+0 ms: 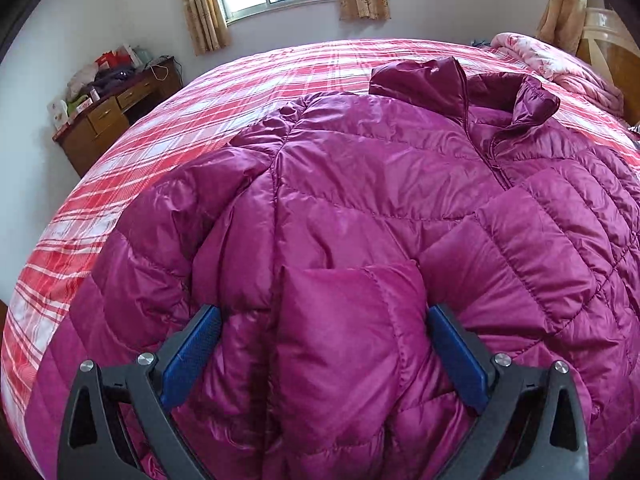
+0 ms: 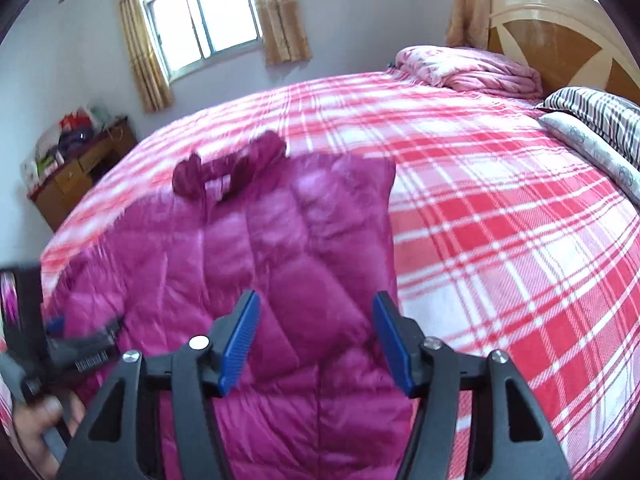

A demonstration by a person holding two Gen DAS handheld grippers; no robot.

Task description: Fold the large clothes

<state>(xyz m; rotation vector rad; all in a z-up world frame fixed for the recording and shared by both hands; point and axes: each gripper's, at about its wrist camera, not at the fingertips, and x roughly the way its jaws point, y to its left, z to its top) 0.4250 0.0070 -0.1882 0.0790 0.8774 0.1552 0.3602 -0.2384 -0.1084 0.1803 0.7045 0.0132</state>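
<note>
**Q:** Left wrist view first: whereabouts of the magenta quilted down jacket?

**A:** Spread flat on the red-and-white plaid bedspread, directly ahead of and beneath the left gripper. Long axis running straight away: hem end nearest, stand-up collar farthest, toward the window.

**Q:** And that gripper's jaws?

**A:** Spread wide, straddling what looks like a puffy folded-over sleeve end lying on the jacket front. Blue pads clear of the fabric on one side, close against it on the other. No pinch visible, so judged not gripping.

**Q:** Right wrist view?

**A:** Blurred. Right gripper poised over the near right part of the same jacket, just inside its straight right edge, with bare bedspread off to the right. Jaws parted roughly halfway, nothing clamped, only quilting below the gap.

**Q:** Nearer the hem?

**A:** Hard to separate: both at the near end, side by side, the left one showing at the picture's left edge in a hand. Probably a matter of closing on the near end and carrying it along the long axis toward the collar.
</note>
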